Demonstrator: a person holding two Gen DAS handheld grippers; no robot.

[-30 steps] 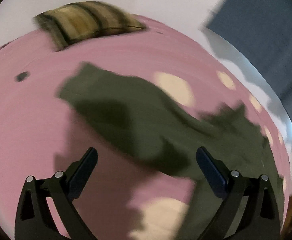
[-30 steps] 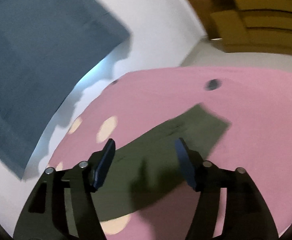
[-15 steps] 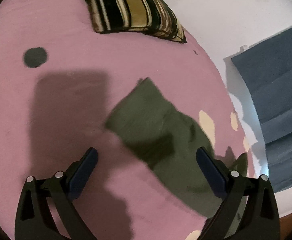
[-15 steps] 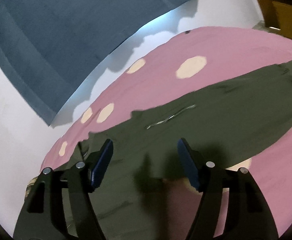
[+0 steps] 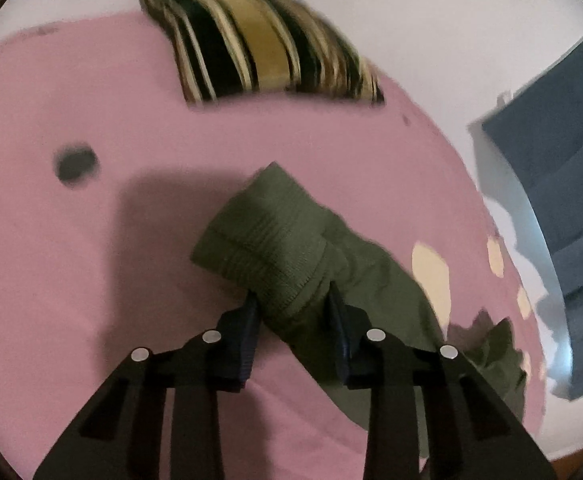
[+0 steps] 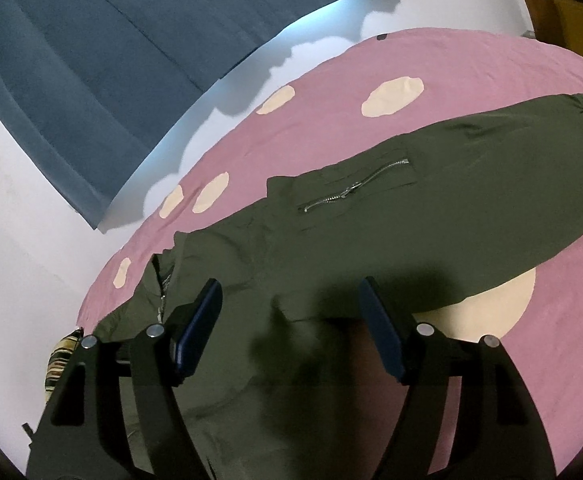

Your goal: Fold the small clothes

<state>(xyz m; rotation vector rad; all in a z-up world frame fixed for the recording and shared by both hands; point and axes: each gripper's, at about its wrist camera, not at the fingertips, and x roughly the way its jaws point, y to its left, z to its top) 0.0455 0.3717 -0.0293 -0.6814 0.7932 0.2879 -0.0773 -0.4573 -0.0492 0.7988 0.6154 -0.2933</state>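
From the left wrist camera, the left gripper has its jaws closing around the ribbed cuff of an olive-green jacket; the two dark pads sit against either side of the bunched knit and the fabric between them looks pinched, so the cuff is in its hold. The sleeve runs from between the fingers away to the right and back toward the camera, passing under the right-hand finger, where the rest of the garment lies crumpled. Everything rests on a pink bedsheet with cream spots to the right of the tool and one dark spot ahead and to the left. Farther ahead, beyond the cuff, lies a striped pillow in black, tan and cream, blurred. A blue-grey curtain hangs at the far right against a white wall. From the right wrist camera, the right gripper stands with its jaws widely parted and opening slightly, hovering over the body of the jacket; cloth lies beneath the gap but neither pad presses on it. A silver zipper of a pocket sits ahead of the fingers, and the garment stretches away to the right across the sheet. The curtain fills the upper left, and a corner of the pillow peeps out just left of the left-hand finger.
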